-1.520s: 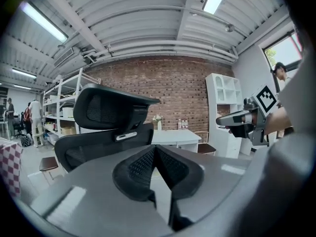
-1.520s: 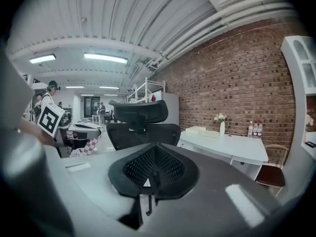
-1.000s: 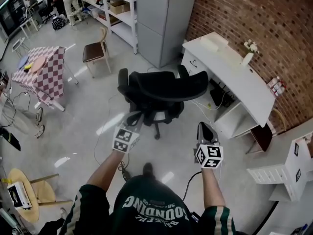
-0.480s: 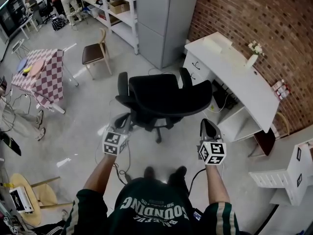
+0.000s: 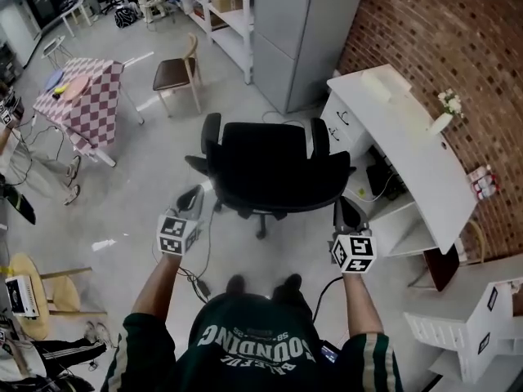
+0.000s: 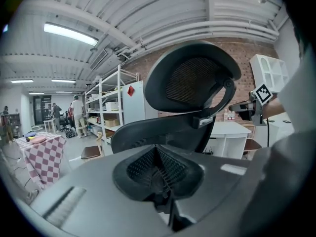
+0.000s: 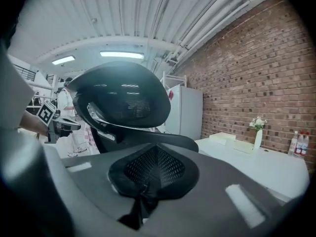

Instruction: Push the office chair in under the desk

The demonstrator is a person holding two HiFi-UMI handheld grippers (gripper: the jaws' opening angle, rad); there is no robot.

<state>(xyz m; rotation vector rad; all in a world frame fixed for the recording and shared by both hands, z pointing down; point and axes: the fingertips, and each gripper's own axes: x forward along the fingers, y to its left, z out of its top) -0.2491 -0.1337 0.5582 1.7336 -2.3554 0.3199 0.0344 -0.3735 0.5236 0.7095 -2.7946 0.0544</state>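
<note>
The black office chair [image 5: 270,166] stands on the floor just ahead of me, its curved back toward me and its seat pointing away. The white desk [image 5: 409,149] runs along the brick wall to the chair's right. My left gripper [image 5: 194,194] is shut and empty, just off the left end of the chair's back [image 6: 192,83]. My right gripper [image 5: 343,207] is also shut and empty, close to the right end of the back [image 7: 123,98]. Whether either gripper touches the chair, I cannot tell.
A grey cabinet [image 5: 306,31] stands beyond the chair, with a wooden chair [image 5: 176,76] and a checked table [image 5: 82,104] to the far left. A vase of flowers [image 5: 445,113] sits on the desk. A white shelf unit [image 5: 466,325] lies at lower right. Cables trail on the floor [image 5: 192,280].
I have stepped closer, and the chair's back now lies squarely between the two grippers. The left gripper has swung out to the left; the right one has kept its side.
</note>
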